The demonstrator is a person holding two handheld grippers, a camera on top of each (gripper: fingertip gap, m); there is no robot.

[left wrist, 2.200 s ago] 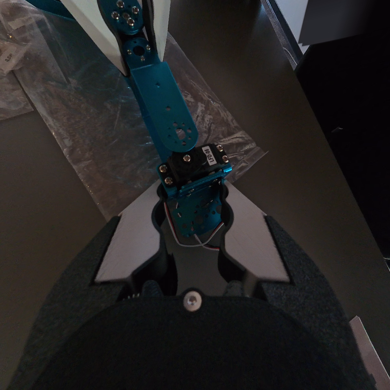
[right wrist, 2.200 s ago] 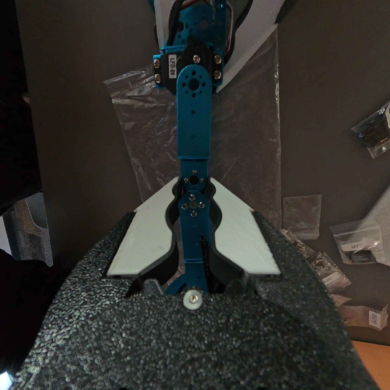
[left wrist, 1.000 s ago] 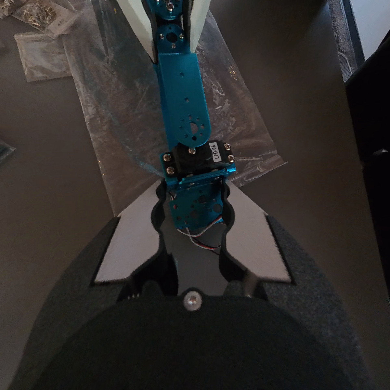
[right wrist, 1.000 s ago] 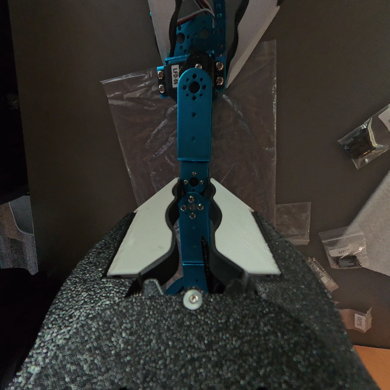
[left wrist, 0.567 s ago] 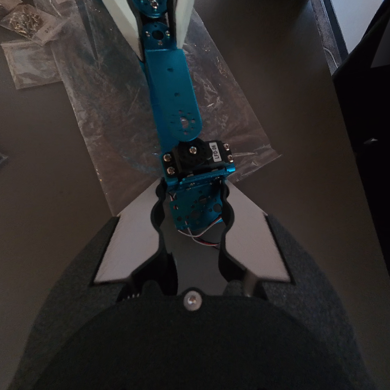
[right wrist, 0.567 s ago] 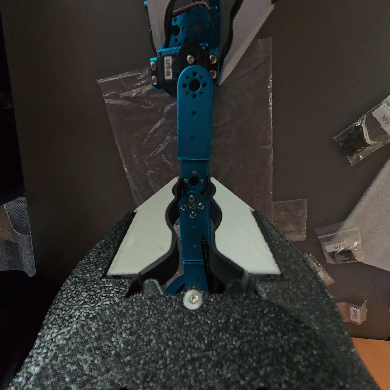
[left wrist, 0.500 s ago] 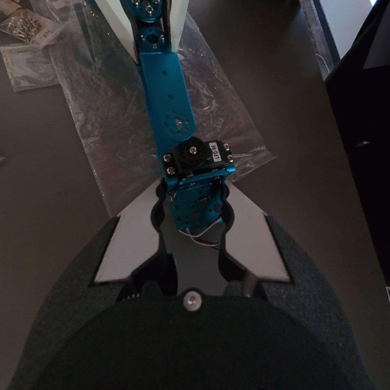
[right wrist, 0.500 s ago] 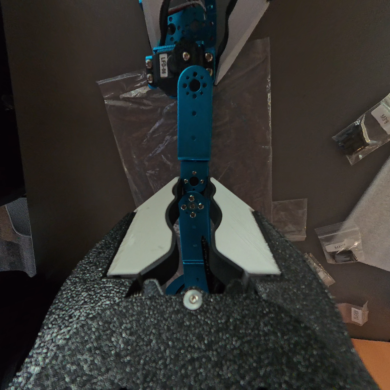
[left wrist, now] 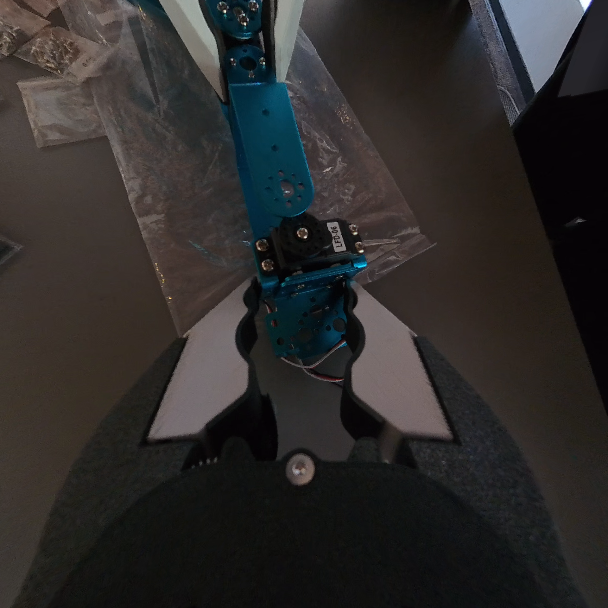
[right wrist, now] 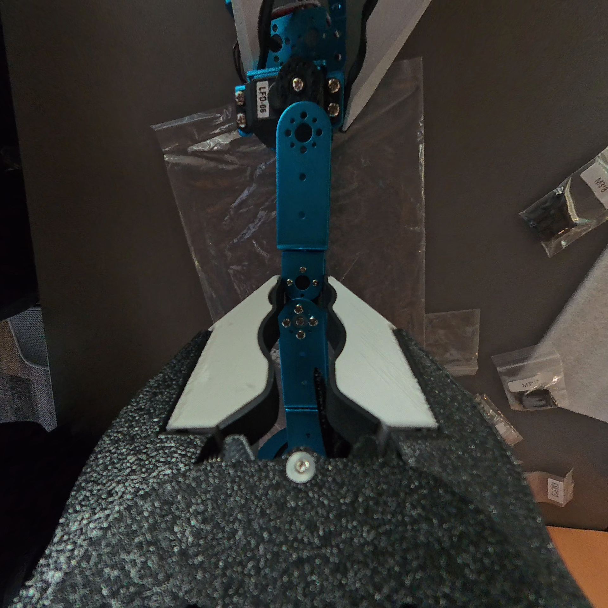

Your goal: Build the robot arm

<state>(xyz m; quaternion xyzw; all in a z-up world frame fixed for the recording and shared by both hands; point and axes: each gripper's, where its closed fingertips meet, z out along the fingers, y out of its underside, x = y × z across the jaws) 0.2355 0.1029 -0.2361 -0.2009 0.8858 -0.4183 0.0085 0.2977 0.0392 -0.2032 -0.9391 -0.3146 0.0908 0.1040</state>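
My left gripper is shut on a blue perforated servo bracket that carries a black servo with a round horn. My right gripper is shut on a blue metal arm made of long brackets. The arm's rounded, holed end lies just beyond the servo horn and overlaps its edge. In the right wrist view the servo sits at the top, partly behind the arm's end. Both are held above a clear plastic bag on the dark table.
Small bags of screws and parts lie at the upper left in the left wrist view and at the right in the right wrist view. A grey sheet lies at the right. The table edge and a dark object are on the right. My hands' fingertips stand some 10 cm from each other.
The blue arm's rounded end has slid off the servo horn, so the horn now shows bare. The servo has tilted relative to the arm. Both grippers stay shut.
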